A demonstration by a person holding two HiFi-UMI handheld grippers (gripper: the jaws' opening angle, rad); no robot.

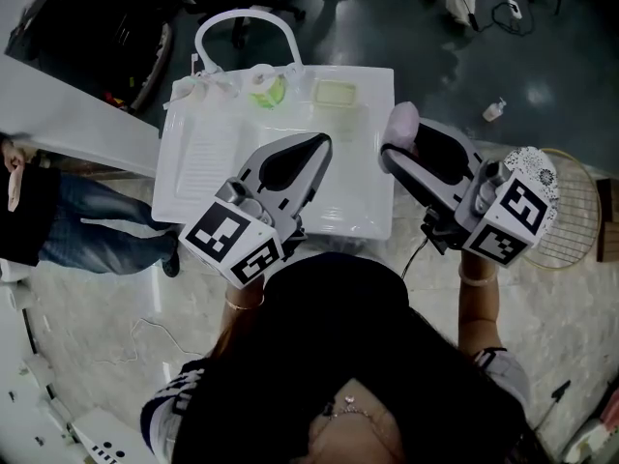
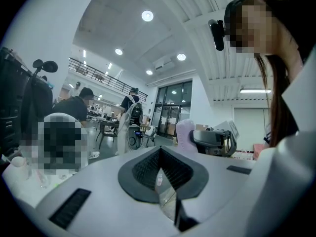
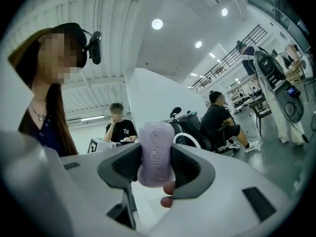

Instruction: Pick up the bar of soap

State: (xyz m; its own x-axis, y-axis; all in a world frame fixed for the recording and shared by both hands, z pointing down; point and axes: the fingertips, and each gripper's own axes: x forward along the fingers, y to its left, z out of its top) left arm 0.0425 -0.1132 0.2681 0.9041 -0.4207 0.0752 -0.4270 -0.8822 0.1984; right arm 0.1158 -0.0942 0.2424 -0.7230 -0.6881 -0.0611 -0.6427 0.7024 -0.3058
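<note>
Your right gripper view shows the soap [image 3: 157,149] clamped upright in the jaws of your right gripper [image 3: 156,157], while the head view shows only its end, raised beside the tray [image 1: 208,167] holding a dish [image 1: 336,93], and the jaws of your left gripper [image 2: 160,171] meet, empty.

The white rectangular plastic tray [image 1: 189,177] is bare on its ribbed left part; at its far edge stand a pale green square dish [image 1: 336,93] and a white arched handle [image 1: 247,22].
</note>
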